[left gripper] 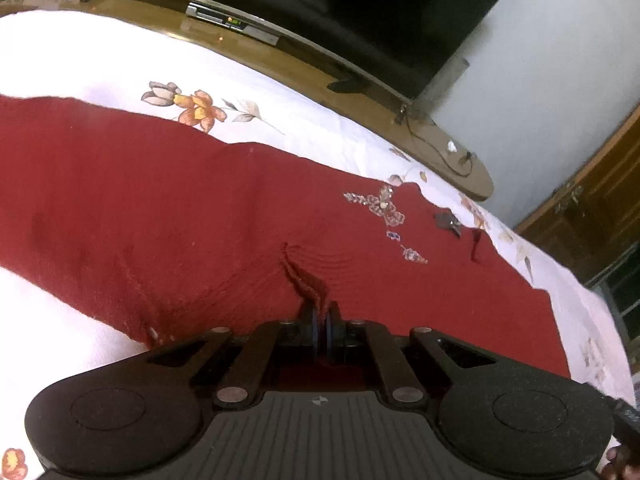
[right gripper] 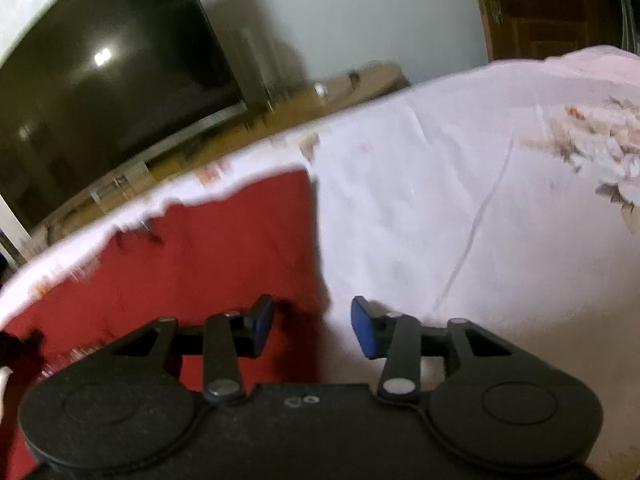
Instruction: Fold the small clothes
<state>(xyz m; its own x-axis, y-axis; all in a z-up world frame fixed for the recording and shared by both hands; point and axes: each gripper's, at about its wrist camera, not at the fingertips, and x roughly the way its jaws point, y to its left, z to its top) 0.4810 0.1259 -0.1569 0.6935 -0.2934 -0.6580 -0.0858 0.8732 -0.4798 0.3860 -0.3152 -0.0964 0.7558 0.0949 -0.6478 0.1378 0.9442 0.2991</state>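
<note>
The red knitted garment (left gripper: pixel 180 208) lies flat on the white floral bedsheet (left gripper: pixel 80 56), which shows on every side of it. Behind the garment, past the sheet's far edge, runs the brown wooden stand (left gripper: pixel 304 76). On that stand, behind the garment, sits the black flat television (left gripper: pixel 360 12).

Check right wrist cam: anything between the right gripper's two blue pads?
Right wrist view: the right gripper is open; between its pads lie the red garment's edge and bare floral bedsheet. Nothing is pinched.
</note>
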